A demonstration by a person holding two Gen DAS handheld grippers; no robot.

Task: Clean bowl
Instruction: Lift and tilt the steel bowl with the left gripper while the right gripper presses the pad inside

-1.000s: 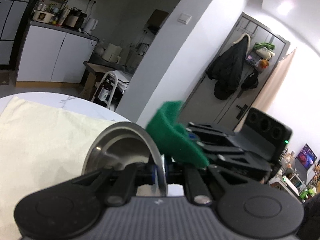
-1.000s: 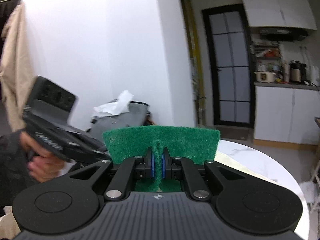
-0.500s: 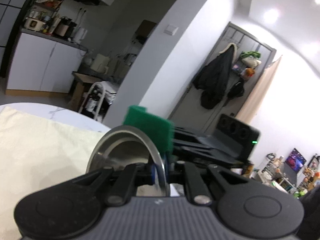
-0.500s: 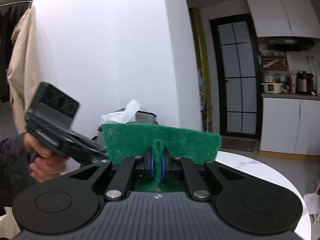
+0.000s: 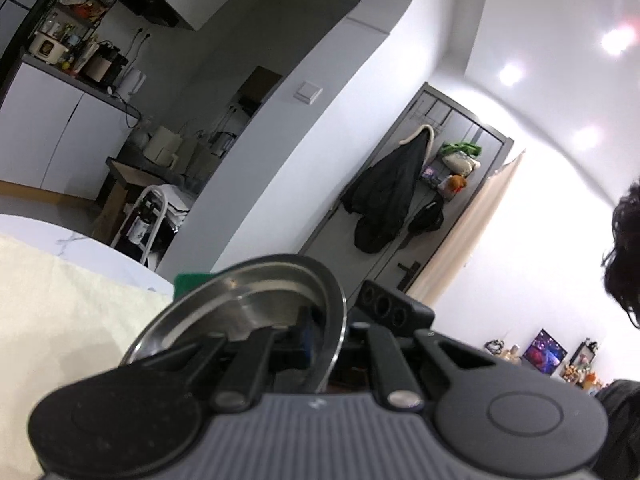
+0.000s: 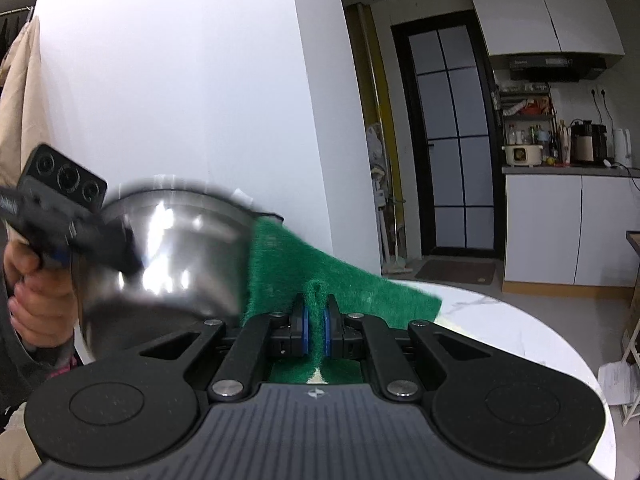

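Left wrist view: the left gripper (image 5: pixel 324 344) has its fingers clamped on the rim of the steel bowl (image 5: pixel 256 300), held up over the cloth-covered surface (image 5: pixel 60 300), a bit of green pad (image 5: pixel 188 280) peeking out on the far side. Right wrist view: the right gripper (image 6: pixel 316 328) pinches a soft, floppy scouring pad (image 6: pixel 320 272) touching the bowl's outer wall (image 6: pixel 176 248). Bowl looks light, stiff and slick, so I'd say the rim is the place to grab it.
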